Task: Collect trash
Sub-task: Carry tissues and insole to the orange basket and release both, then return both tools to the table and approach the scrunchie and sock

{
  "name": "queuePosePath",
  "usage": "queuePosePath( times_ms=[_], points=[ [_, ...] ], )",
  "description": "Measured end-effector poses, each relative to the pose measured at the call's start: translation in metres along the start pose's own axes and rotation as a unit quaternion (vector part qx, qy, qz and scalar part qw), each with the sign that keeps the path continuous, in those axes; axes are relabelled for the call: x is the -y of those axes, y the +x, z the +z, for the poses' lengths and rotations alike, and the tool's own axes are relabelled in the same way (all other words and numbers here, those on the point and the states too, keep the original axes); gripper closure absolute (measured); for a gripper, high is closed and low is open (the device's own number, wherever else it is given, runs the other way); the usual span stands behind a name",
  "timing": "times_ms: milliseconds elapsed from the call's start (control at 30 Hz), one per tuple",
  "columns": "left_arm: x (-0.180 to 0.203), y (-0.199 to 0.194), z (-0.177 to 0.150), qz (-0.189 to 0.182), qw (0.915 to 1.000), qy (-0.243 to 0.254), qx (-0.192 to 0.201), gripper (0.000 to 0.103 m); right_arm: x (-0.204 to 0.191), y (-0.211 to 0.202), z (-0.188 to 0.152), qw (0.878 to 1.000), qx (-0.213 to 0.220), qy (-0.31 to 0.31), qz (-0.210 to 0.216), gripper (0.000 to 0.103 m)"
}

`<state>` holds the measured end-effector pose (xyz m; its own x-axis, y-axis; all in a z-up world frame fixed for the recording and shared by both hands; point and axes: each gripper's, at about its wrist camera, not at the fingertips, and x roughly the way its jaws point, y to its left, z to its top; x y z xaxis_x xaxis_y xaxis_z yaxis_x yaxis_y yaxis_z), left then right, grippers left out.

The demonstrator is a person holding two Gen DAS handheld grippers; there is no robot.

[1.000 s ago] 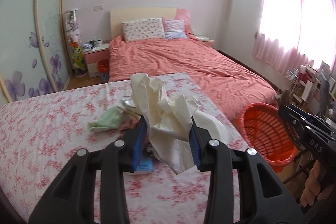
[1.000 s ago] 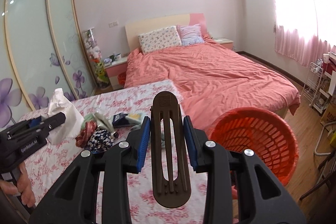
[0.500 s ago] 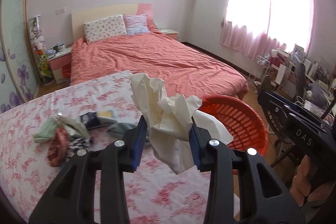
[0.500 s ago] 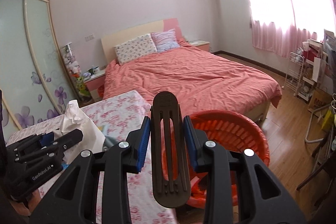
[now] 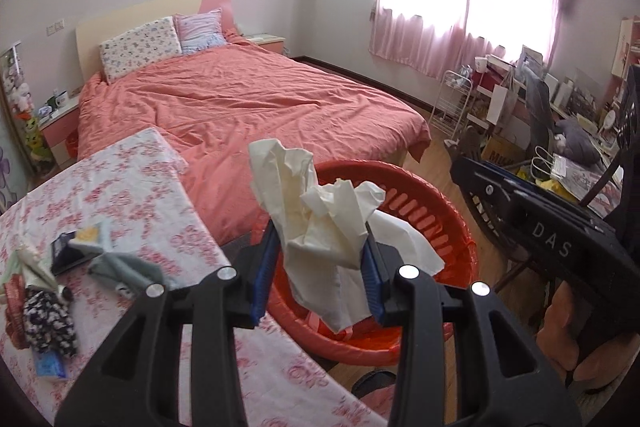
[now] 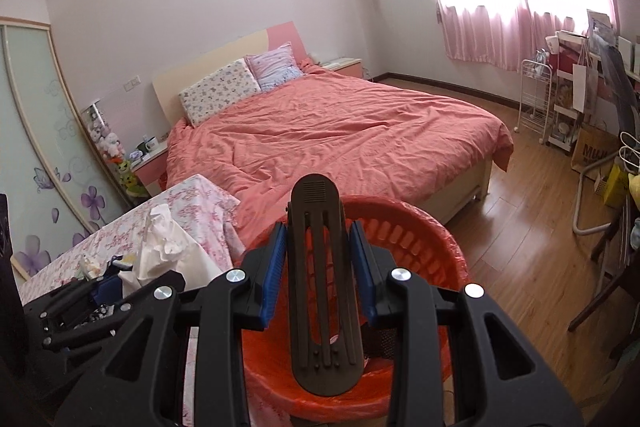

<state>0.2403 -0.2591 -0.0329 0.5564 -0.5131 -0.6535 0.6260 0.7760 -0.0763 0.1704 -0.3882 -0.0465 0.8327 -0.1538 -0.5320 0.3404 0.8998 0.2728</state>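
My left gripper (image 5: 318, 263) is shut on a crumpled cream paper wad (image 5: 320, 219) and holds it over the near rim of the red plastic basket (image 5: 424, 211). My right gripper (image 6: 318, 267) is shut on a dark brown slotted plastic piece (image 6: 320, 287), upright above the same red basket (image 6: 412, 239). The paper wad (image 6: 164, 251) and the left gripper's body also show at the lower left of the right wrist view. More trash lies on the floral cloth: a grey-green scrap (image 5: 120, 267), a dark patterned wad (image 5: 48, 319) and a small dark packet (image 5: 66, 253).
The floral-covered table (image 5: 132, 195) is at the left, its edge next to the basket. A bed with a coral cover (image 6: 340, 139) lies behind. A white rack (image 6: 536, 99), bags and a cluttered desk stand at the right on the wooden floor (image 6: 528, 235).
Both grippers have swung right, away from the table and over the red basket, each keeping its hold. The table's trash now lies at the left.
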Motion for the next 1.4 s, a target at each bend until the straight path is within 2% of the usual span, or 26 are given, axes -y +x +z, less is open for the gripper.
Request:
queuePosePath(
  times_ms=[133,200,233,267,300,533,700,900,1067,1267,1400],
  points=[
    [0.008,0.025,0.002,-0.006,0.9998,0.005,-0.015,0.058,0.016,0.012,0.003,1.000,-0.010,0.026,0.004,0.070],
    [0.009,0.036,0.001,0.004,0.9997,0.010,-0.022,0.048,0.023,0.018,0.003,0.999,-0.015,0.035,0.004,0.068],
    [0.008,0.041,-0.001,0.011,0.9995,0.011,-0.027,0.042,0.026,0.022,0.002,0.999,-0.020,0.038,0.003,0.065],
    [0.006,0.043,-0.002,0.016,0.9994,0.011,-0.030,0.038,0.029,0.024,0.002,0.999,-0.022,0.039,0.002,0.054],
    [0.002,0.046,-0.004,0.021,0.9991,0.009,-0.035,0.038,0.028,0.024,0.001,0.999,-0.023,0.040,0.001,0.047],
    [-0.027,0.047,-0.023,0.057,0.9967,-0.002,-0.058,0.034,0.027,0.025,-0.012,0.998,-0.041,0.037,-0.014,0.047],
    [-0.052,0.027,-0.040,0.084,0.9946,-0.016,-0.058,0.032,0.021,0.023,-0.011,0.999,-0.046,0.019,-0.022,0.047],
    [-0.092,-0.011,-0.058,0.124,0.9901,-0.046,-0.047,0.030,-0.005,0.022,-0.018,0.998,-0.056,-0.014,-0.021,0.047],
    [-0.136,-0.056,-0.072,0.175,0.9818,-0.072,-0.022,0.030,-0.036,0.024,-0.031,0.997,-0.073,-0.039,-0.006,0.047],
    [-0.200,-0.111,-0.095,0.249,0.9620,-0.112,0.007,0.030,-0.080,0.031,-0.049,0.993,-0.095,-0.069,0.018,0.047],
    [-0.237,-0.121,-0.108,0.265,0.9531,-0.146,-0.001,0.034,-0.112,0.038,-0.060,0.989,-0.108,-0.092,0.035,0.047]
  ],
)
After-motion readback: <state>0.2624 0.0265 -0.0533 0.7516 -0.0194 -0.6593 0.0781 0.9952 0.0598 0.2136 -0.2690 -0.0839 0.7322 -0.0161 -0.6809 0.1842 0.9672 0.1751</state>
